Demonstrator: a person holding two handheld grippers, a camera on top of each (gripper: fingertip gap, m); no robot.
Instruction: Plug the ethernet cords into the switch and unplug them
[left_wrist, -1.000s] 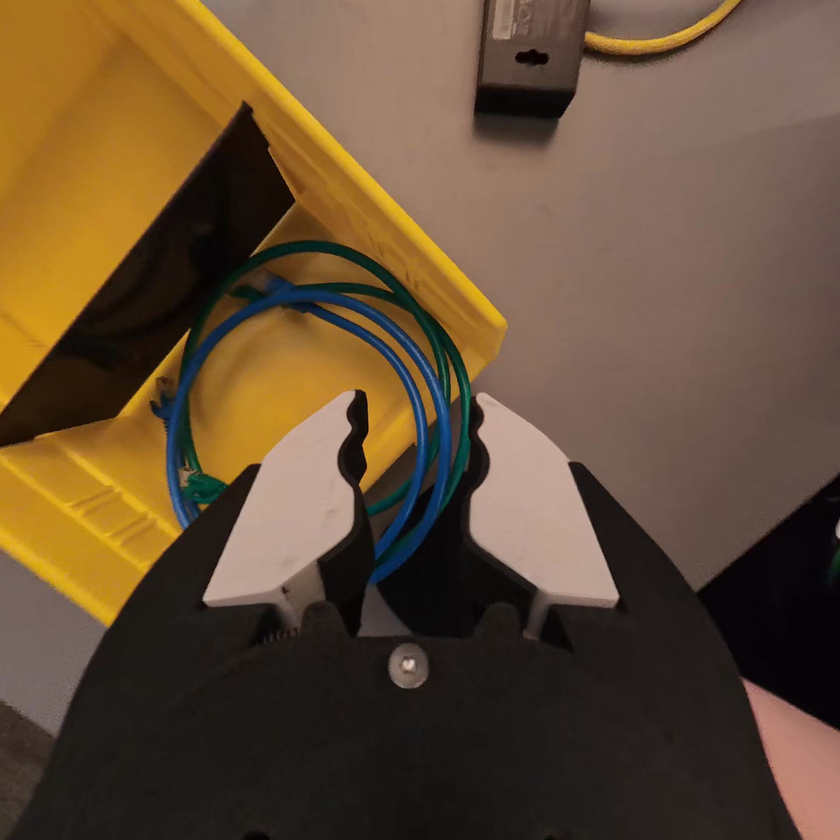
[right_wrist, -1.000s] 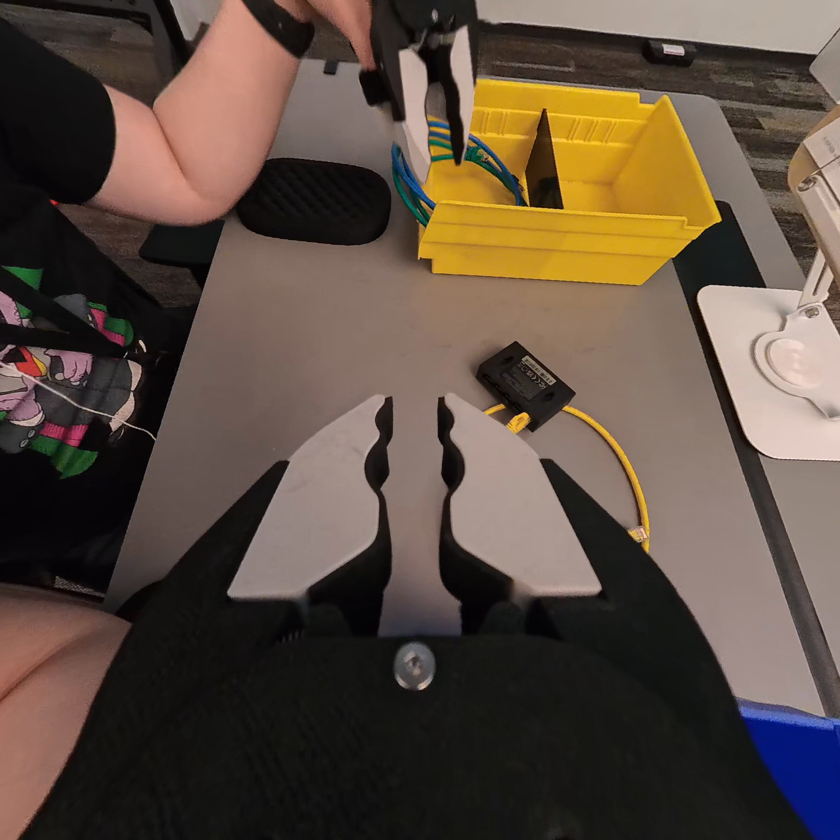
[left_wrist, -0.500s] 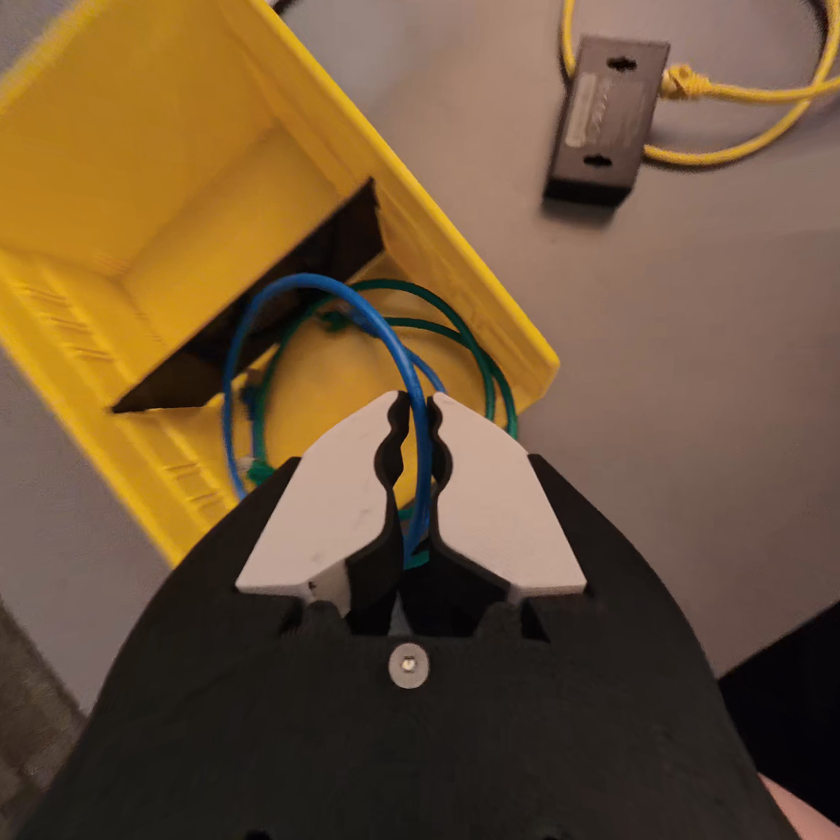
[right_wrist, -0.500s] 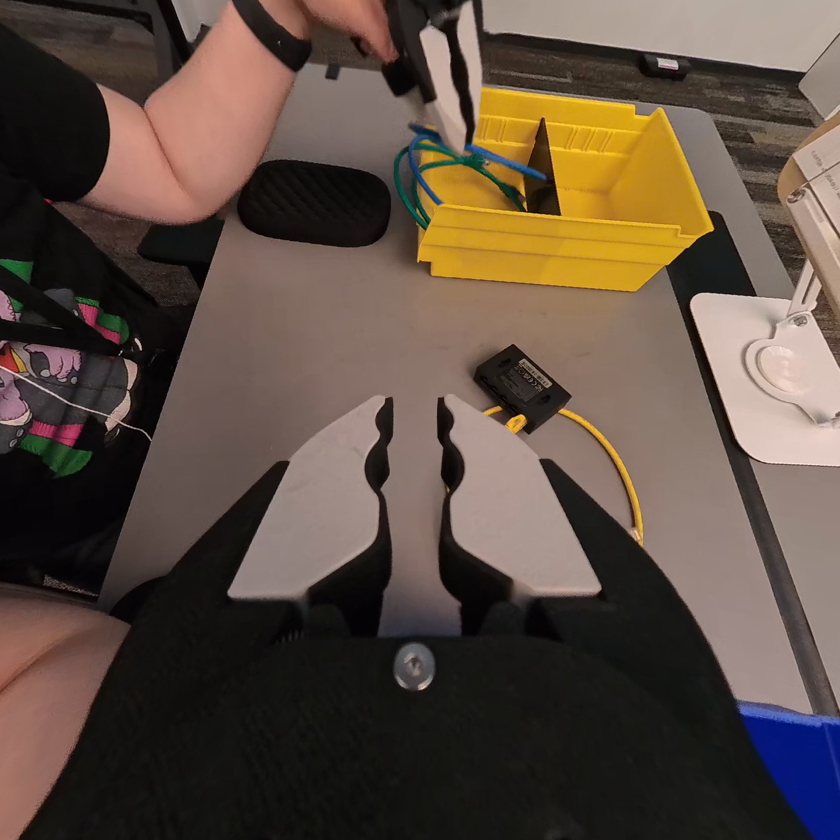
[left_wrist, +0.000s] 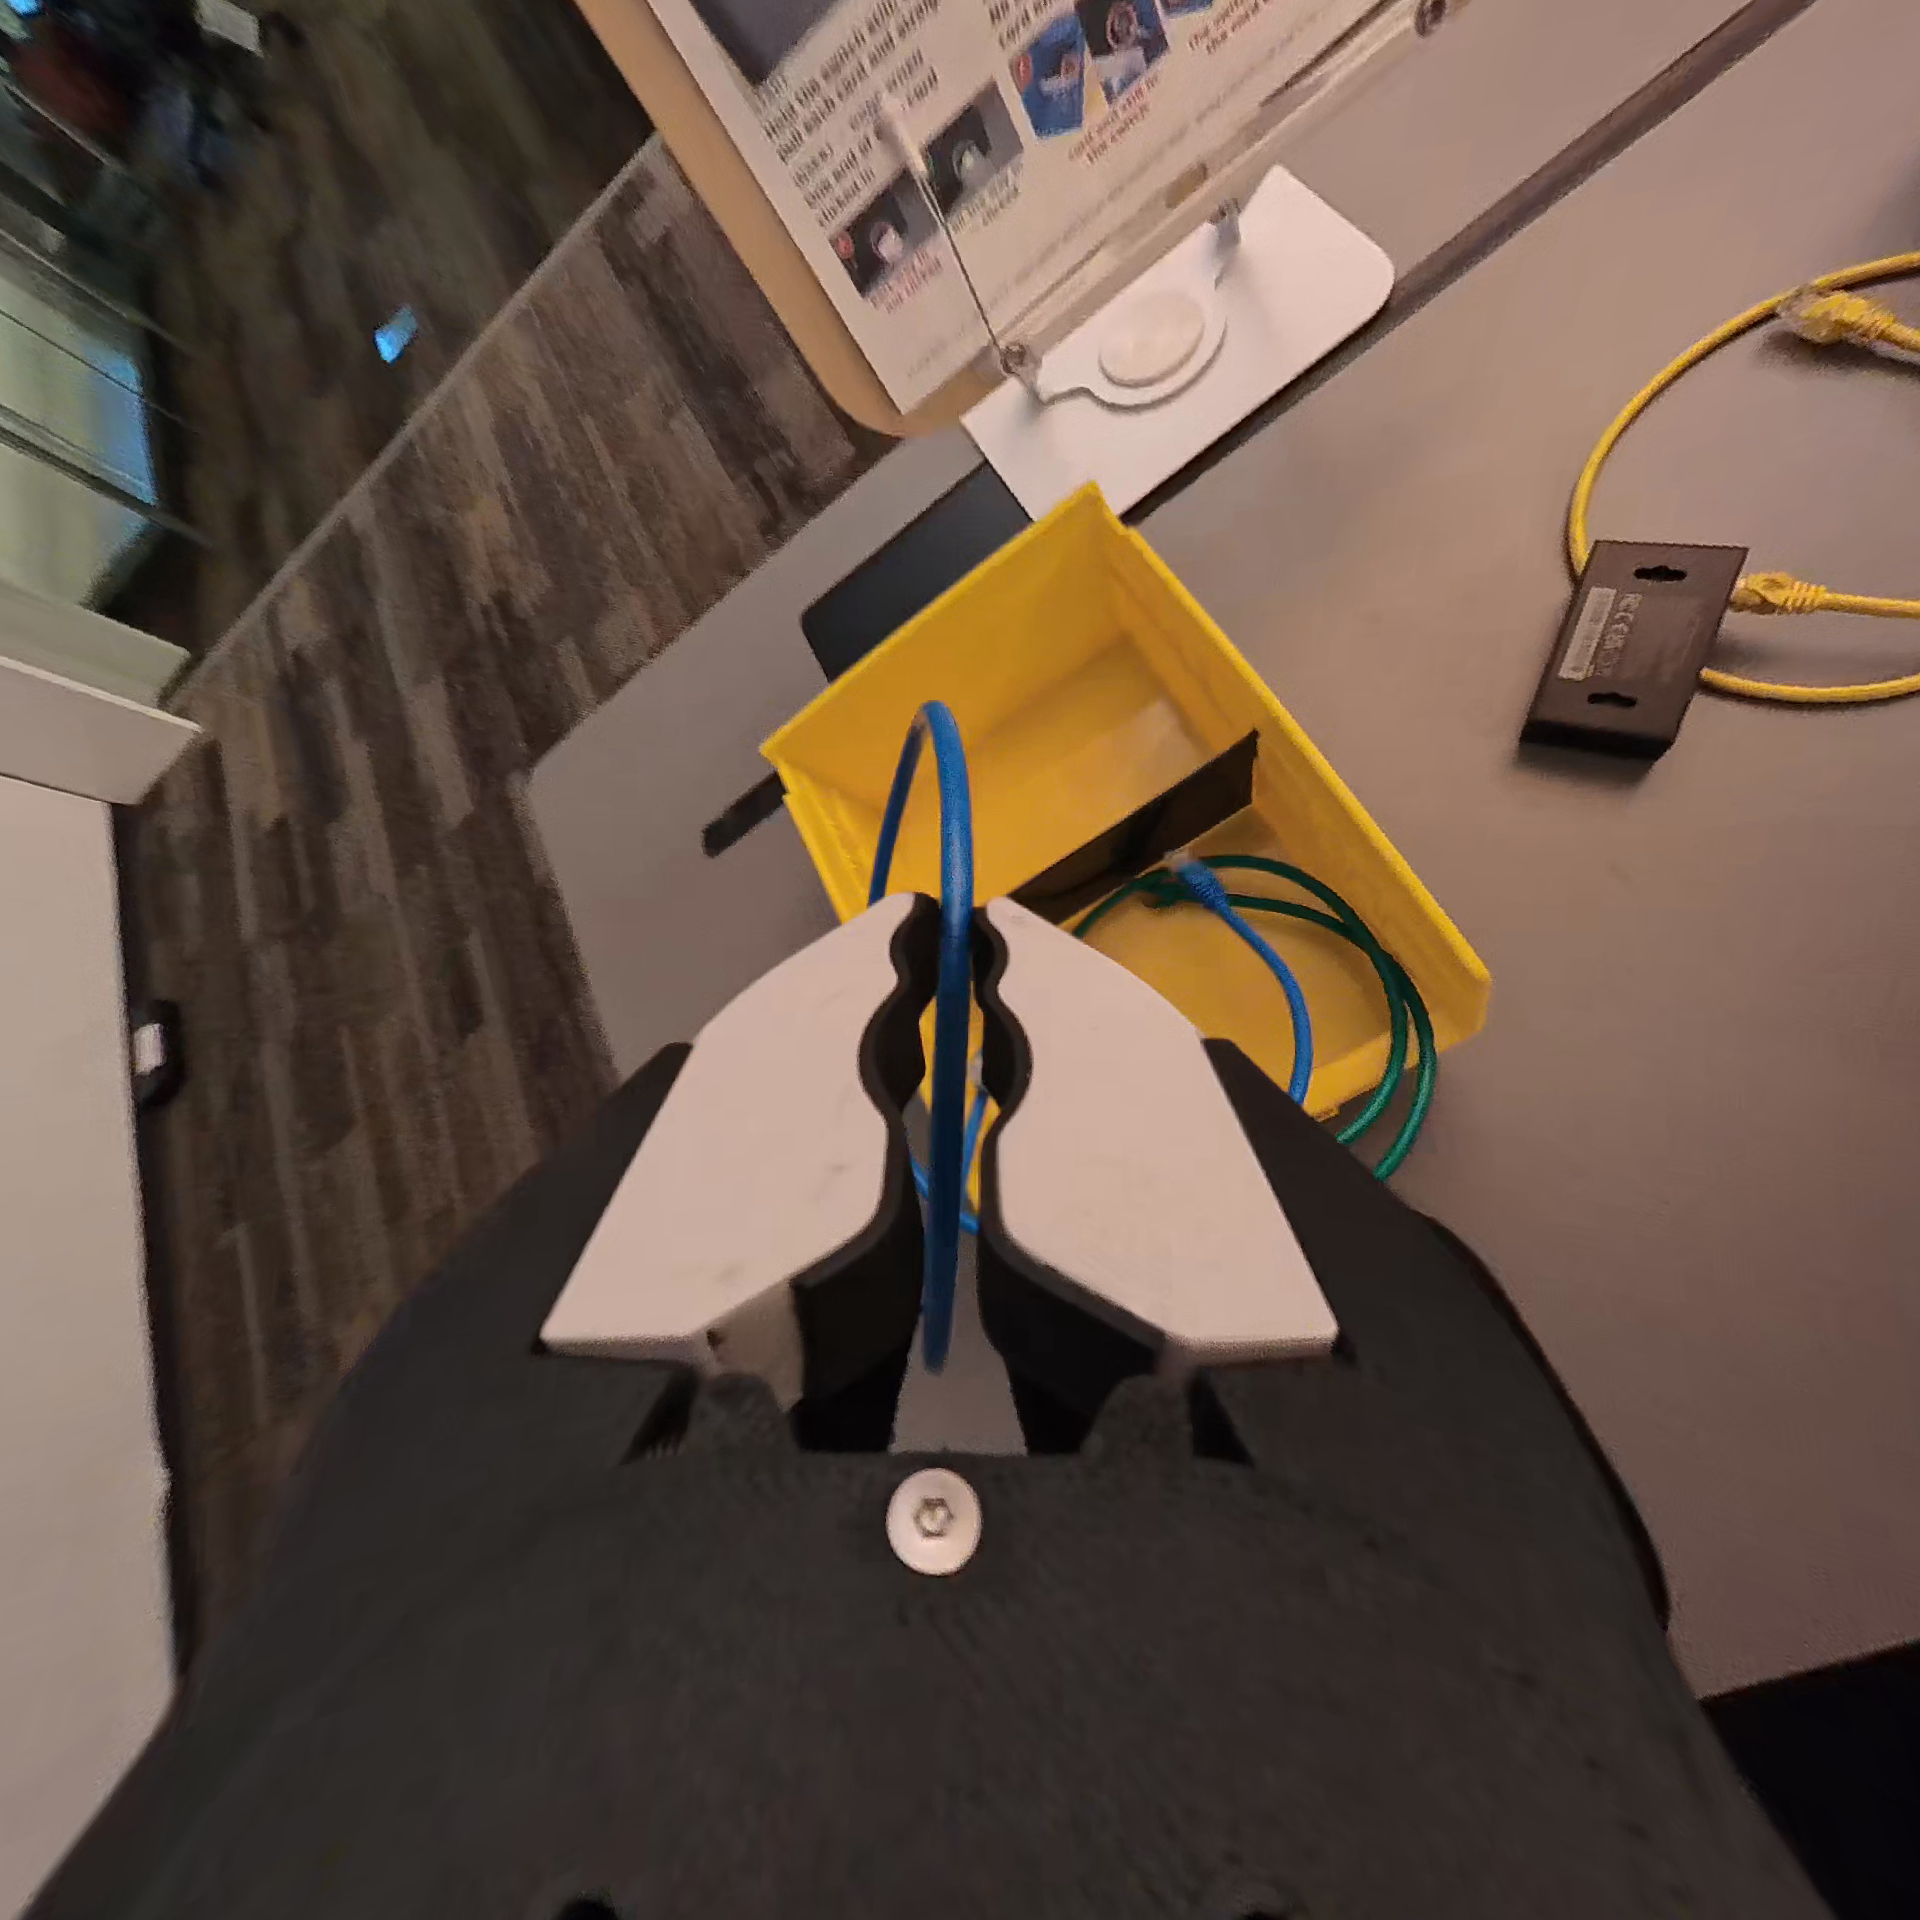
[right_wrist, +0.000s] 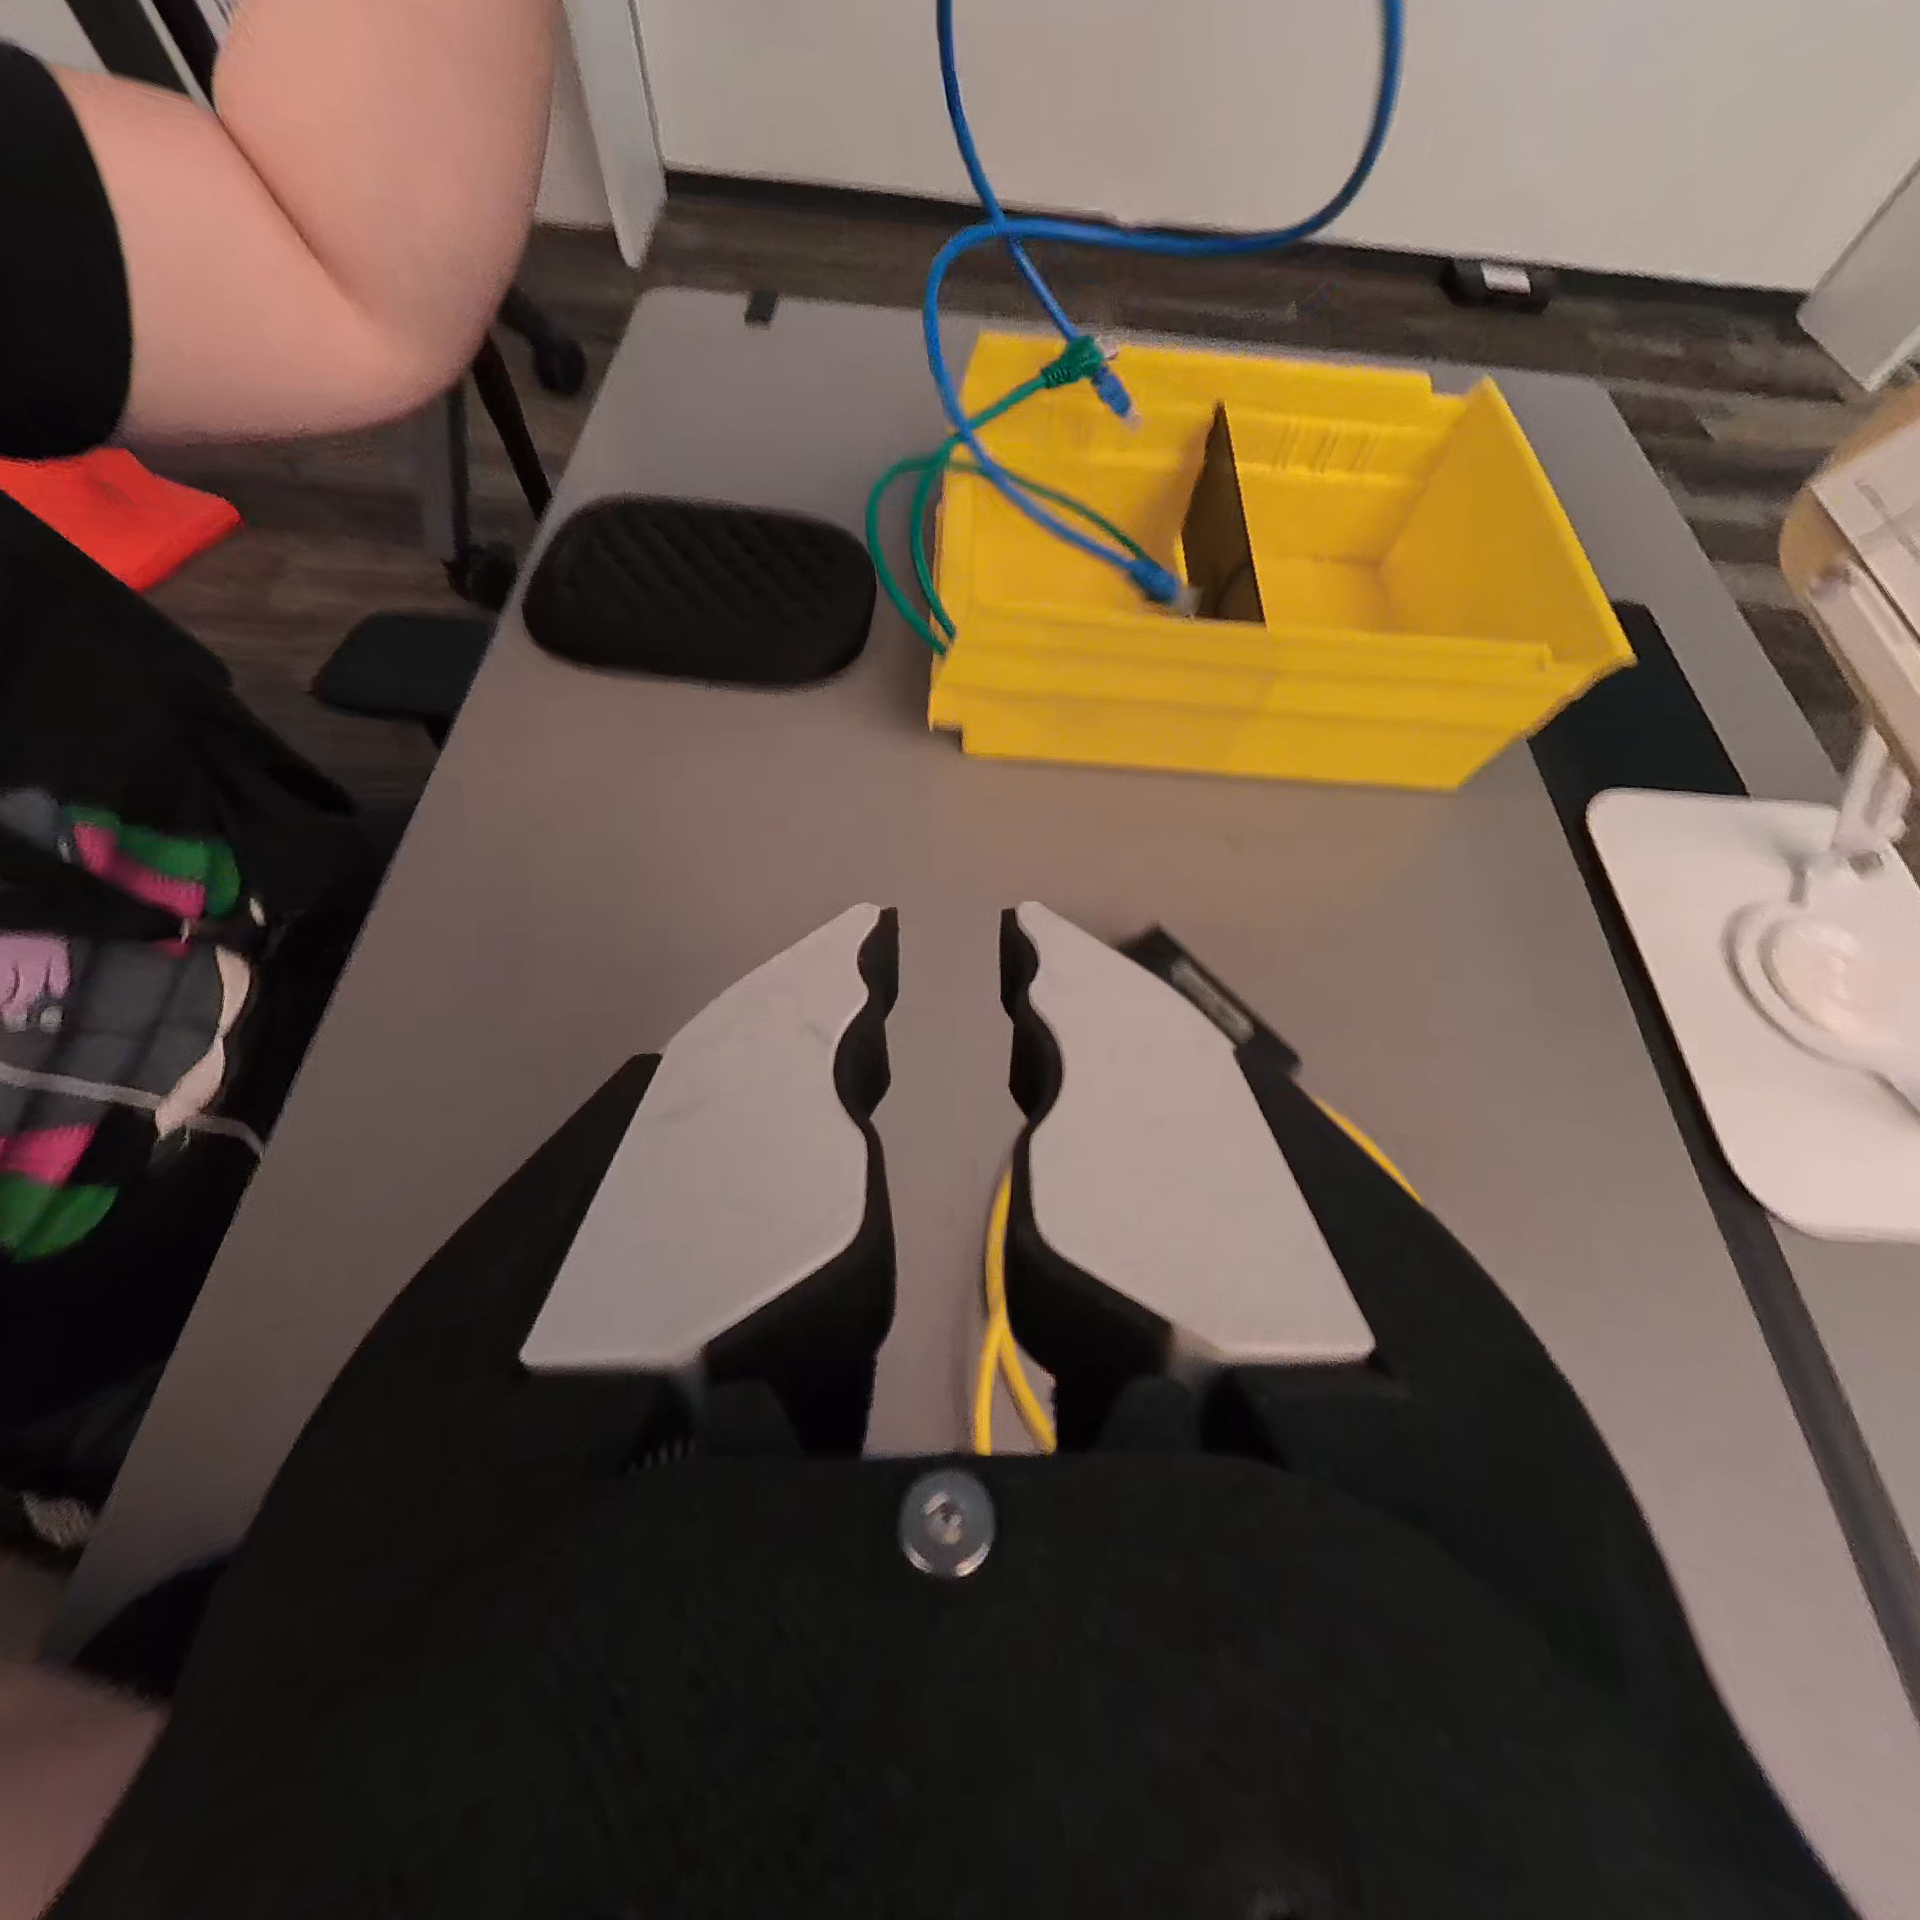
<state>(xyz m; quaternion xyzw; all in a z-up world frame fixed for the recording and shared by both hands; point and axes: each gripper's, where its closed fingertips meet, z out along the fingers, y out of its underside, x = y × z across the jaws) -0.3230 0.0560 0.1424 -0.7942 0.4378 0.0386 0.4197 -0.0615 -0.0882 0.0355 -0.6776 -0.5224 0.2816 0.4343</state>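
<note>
My left gripper (left_wrist: 948, 935) is shut on a blue ethernet cord (left_wrist: 940, 790) and holds it high above the yellow bin (left_wrist: 1351, 831). The cord hangs down into the bin in the right wrist view (right_wrist: 1049, 506), tangled with a green cord (right_wrist: 875, 530) that drapes over the bin's left edge (left_wrist: 1403, 1029). The black switch (left_wrist: 1631, 649) lies on the grey table with a yellow cord (left_wrist: 1662, 374) plugged in. My right gripper (right_wrist: 948, 920) is open and empty, low over the table. Its right finger hides most of the switch (right_wrist: 1205, 982) and the yellow cord (right_wrist: 997, 1351).
The bin (right_wrist: 1247, 707) has a black divider (right_wrist: 1221, 520). A black padded rest (right_wrist: 696, 592) lies left of it. A white stand base (right_wrist: 1714, 987) carrying a sign (left_wrist: 1039, 156) sits at the right. A person's arm (right_wrist: 312, 208) reaches over the left side.
My left gripper has risen well above the bin with the blue cord, dragging the green cord partly over the bin's edge. My right gripper has moved forward over the yellow cord toward the switch.
</note>
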